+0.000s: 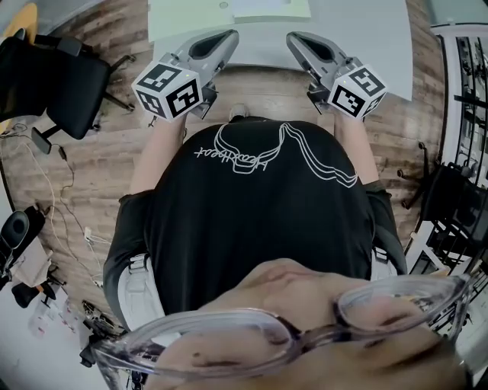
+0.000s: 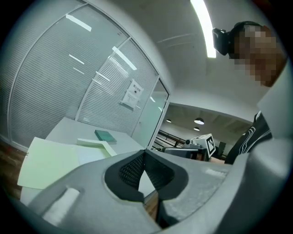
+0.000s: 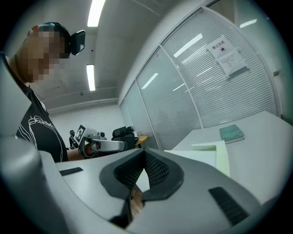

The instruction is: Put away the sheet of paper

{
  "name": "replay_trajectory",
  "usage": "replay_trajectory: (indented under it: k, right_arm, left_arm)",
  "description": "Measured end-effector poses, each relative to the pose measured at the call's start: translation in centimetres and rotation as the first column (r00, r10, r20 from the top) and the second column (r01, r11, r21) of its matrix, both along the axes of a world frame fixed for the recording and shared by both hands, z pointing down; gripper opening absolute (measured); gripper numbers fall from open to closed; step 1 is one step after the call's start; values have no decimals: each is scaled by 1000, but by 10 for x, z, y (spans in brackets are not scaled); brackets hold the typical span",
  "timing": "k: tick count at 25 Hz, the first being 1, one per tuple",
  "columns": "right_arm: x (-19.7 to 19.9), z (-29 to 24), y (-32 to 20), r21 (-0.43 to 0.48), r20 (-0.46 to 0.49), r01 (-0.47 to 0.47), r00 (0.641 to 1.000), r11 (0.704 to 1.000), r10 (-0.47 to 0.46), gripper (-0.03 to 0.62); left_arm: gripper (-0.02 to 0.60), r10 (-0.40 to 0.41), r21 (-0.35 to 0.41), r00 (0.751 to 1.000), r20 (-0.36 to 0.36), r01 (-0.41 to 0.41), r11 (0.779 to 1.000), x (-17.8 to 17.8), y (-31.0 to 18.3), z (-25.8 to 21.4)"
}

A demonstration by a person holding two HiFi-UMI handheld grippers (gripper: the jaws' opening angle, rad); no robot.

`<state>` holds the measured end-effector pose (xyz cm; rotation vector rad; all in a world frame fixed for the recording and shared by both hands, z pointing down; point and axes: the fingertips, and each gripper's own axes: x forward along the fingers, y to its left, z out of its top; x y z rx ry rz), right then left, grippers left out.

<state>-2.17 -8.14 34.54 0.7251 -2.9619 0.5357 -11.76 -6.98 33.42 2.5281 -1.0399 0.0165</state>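
Note:
A pale green sheet of paper [image 1: 271, 7] lies on the white table [image 1: 366, 30] in front of me, at the head view's top edge. The left gripper view shows the sheet [image 2: 50, 160] flat at the left, with a white and green folder [image 2: 98, 144] behind it. From the right gripper view the same folder [image 3: 215, 153] appears at the right. My left gripper [image 1: 229, 34] and right gripper [image 1: 293, 36] hover side by side over the table's near edge. Both are shut with nothing between the pads [image 2: 132, 169] [image 3: 158, 169].
A small dark green book [image 2: 105, 135] [image 3: 231, 132] rests farther back on the table by the glass wall with blinds. A black office chair [image 1: 57, 76] stands at my left over floor cables. A dark rack [image 1: 457, 190] is at my right.

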Motion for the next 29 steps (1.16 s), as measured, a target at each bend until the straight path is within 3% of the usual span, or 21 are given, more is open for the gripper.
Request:
replay_trajectory:
  k: [9,18,29]
  right_arm:
    - [52,-24,69,69,-15,27,1000,997,-26,8]
    - [64,-23,88,68,-9,49,999,996,-49,8]
    - [85,-16,114,71,-23,42,999,997,-40,8]
  left_arm:
    - [9,23,24,998,65,-25,999,67,71,-18]
    - [9,-13,47,995,95,8,999,80,84,-23]
    - [9,15,42,995,104,-20,999,105,106,-17]
